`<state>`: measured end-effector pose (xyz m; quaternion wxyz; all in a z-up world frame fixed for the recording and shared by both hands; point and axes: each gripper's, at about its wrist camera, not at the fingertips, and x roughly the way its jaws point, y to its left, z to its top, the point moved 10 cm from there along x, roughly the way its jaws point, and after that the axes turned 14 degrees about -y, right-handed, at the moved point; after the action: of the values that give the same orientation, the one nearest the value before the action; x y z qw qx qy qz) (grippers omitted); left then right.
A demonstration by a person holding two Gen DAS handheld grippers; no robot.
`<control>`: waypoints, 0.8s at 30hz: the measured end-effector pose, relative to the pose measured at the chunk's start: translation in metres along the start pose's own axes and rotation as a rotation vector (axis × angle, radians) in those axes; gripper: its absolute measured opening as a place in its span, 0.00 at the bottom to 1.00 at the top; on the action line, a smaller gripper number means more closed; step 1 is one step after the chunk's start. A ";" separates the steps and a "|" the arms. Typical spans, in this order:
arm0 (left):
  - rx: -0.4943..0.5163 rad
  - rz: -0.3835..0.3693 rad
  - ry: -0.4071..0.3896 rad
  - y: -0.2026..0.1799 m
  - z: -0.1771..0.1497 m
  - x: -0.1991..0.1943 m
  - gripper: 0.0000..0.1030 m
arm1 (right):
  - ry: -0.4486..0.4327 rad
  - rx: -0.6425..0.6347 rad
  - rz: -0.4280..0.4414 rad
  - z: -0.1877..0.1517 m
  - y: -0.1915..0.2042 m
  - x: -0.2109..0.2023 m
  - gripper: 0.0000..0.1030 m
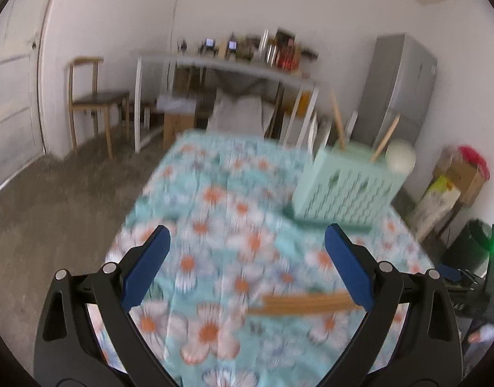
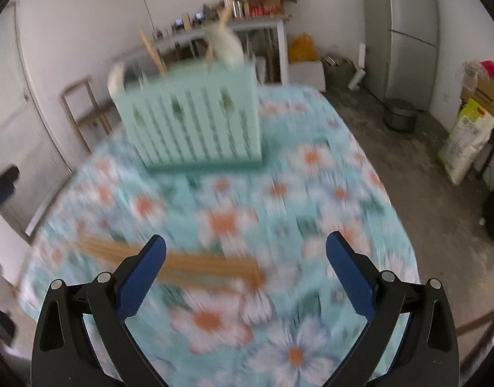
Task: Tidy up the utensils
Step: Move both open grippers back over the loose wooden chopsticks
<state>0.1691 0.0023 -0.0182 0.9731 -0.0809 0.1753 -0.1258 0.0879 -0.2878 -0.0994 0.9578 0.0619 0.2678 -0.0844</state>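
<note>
Chopsticks (image 2: 188, 262) on table (image 2: 311, 193), utensil holder (image 2: 195, 122) behind them.

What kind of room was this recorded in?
Likely a home kitchen or dining room: a table with a floral tablecloth holding a mint utensil caddy, a grey fridge, and a cluttered shelf.

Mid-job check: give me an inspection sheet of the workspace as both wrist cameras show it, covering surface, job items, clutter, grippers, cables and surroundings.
Surface: table under a turquoise floral tablecloth; image blurred.
Job's things: mint-green slotted plastic utensil holder upright on the cloth, wooden sticks and a white rounded utensil standing in it; bundle of wooden chopsticks lying flat on the cloth.
Clutter: nothing seen on the cloth besides these.
Grippers: left gripper open, empty; right gripper open, empty, chopsticks lying beyond its left finger.
Cables: nothing seen.
Surroundings: grey refrigerator, wooden chair, white shelf table with bottles, cardboard boxes.
</note>
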 end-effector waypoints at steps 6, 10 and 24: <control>-0.064 -0.035 0.172 -0.002 -0.050 0.019 0.72 | 0.077 0.024 -0.017 -0.040 -0.006 0.018 0.94; -0.180 -0.082 0.269 -0.003 -0.070 0.034 0.47 | 0.054 0.035 -0.010 -0.044 -0.007 0.019 0.94; -0.652 -0.190 0.474 0.005 -0.098 0.077 0.22 | 0.034 0.034 -0.006 -0.044 -0.006 0.019 0.94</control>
<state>0.2050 -0.0251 -0.1347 0.8132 -0.3696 0.4170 -0.1680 0.0807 -0.2891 -0.1476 0.9517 0.0788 0.2825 -0.0910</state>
